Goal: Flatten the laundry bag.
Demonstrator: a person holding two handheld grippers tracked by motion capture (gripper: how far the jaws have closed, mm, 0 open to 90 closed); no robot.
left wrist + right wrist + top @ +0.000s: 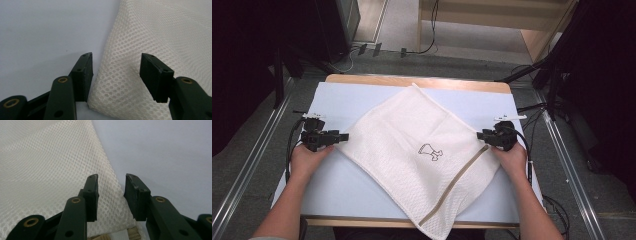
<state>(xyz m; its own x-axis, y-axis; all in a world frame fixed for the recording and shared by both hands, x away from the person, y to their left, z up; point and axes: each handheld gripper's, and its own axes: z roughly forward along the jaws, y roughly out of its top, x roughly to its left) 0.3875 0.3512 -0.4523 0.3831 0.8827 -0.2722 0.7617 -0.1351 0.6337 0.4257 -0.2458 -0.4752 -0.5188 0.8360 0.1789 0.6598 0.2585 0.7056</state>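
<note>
A: Start at the tongs. What are they doing?

B: The left gripper point(343, 136) has its jaws standing apart around the left corner of the white mesh laundry bag point(412, 150). In the left gripper view the corner point(110, 95) lies between the pads point(85, 72), but they don't press on it. The right gripper point(480, 135) sits at the bag's right corner, jaws part open; in the right gripper view the mesh edge point(110, 195) runs through the gap, unclamped.

A: So nothing is held?

B: Nothing that I can see. The bag lies flat as a diamond on the pale blue table mat point(332, 180), spread between the two grippers, its tan zipper point(457, 182) running toward the near corner, which hangs over the table's front edge.

A: How far along, then?

B: I'd judge the bag is laid out and smoothed. If a fold is meant, it hasn't begun; both corners would first need gripping.

A: And the hands?

B: Both forearms come in from the near side, the left hand point(307, 160) and right hand point(512, 160) low at the mat, grippers level and pointing inward at each other.
</note>
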